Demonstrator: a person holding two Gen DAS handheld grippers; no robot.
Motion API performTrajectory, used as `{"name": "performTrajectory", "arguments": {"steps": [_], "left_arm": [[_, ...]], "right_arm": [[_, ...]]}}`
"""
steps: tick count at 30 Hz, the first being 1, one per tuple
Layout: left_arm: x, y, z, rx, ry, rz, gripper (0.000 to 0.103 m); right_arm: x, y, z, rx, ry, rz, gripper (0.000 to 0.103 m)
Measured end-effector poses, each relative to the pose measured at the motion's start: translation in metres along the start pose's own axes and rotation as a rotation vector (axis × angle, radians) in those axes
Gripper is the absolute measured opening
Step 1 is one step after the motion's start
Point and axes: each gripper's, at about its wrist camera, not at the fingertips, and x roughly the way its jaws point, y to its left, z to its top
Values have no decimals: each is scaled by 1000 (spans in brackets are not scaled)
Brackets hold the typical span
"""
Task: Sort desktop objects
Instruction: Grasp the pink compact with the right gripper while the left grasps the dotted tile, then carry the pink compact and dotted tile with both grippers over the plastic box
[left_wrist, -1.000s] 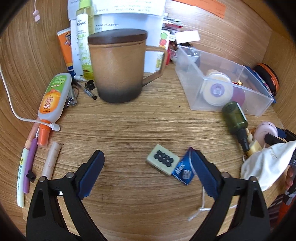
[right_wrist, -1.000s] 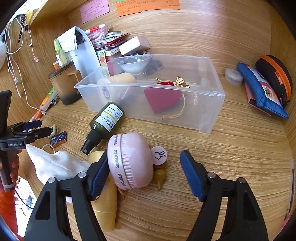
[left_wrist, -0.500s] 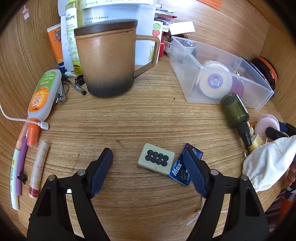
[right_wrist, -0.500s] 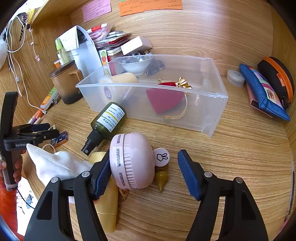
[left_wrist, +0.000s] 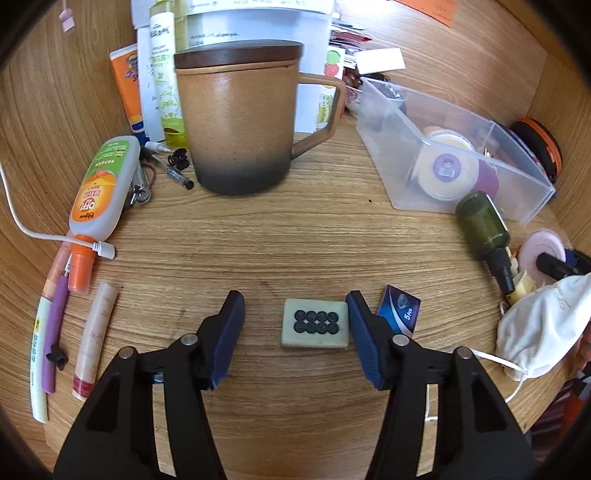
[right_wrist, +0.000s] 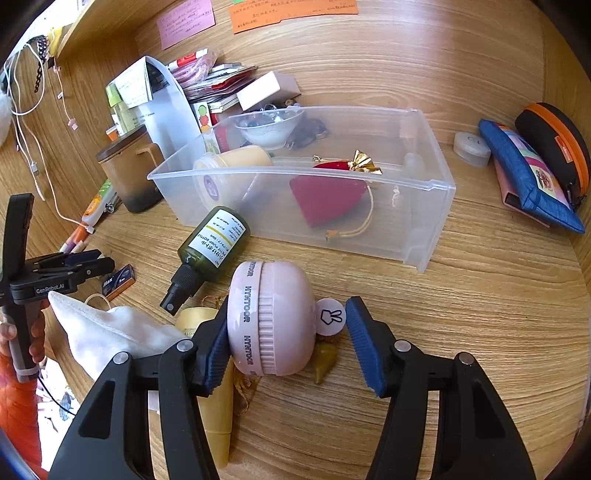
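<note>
Holding a yellow jar (right_wrist: 229, 162) and red pouch (right_wrist: 327, 197), my clear bin (right_wrist: 424, 221) sits at twelve o'clock; left hand-held gripper (left_wrist: 295, 325) brackets, open, the tile (left_wrist: 315, 328); right hand-held gripper (right_wrist: 286, 334), open, touches the pink case (right_wrist: 271, 317).

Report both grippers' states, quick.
Left gripper: open, straddling the pale dotted rectangular tile.
Right gripper: open around the pink round plastic case.

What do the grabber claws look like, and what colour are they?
Both the left gripper and right gripper are black plastic claws with silver bolts and ridged blue pads. The left gripper's side says "GenRobot.AI". An orange sleeve covers the arm.
</note>
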Motion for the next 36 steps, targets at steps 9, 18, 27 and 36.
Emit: {"name": "performTrajectory", "arguments": {"steps": [9, 18, 27, 36], "left_arm": [[-2, -14, -7, 76, -26, 23, 33], [-5, -13, -4, 79, -38, 22, 33], [-33, -29, 14, 99, -122, 3, 33], [-63, -57, 37, 128, -198, -35, 33]], "right_arm": [[-1, 1, -1, -10, -8, -17, 55], [-13, -3, 3, 7, -37, -24, 55], [-35, -7, 12, 5, -86, -36, 55], [-55, -10, 21, -8, -135, -39, 55]]}}
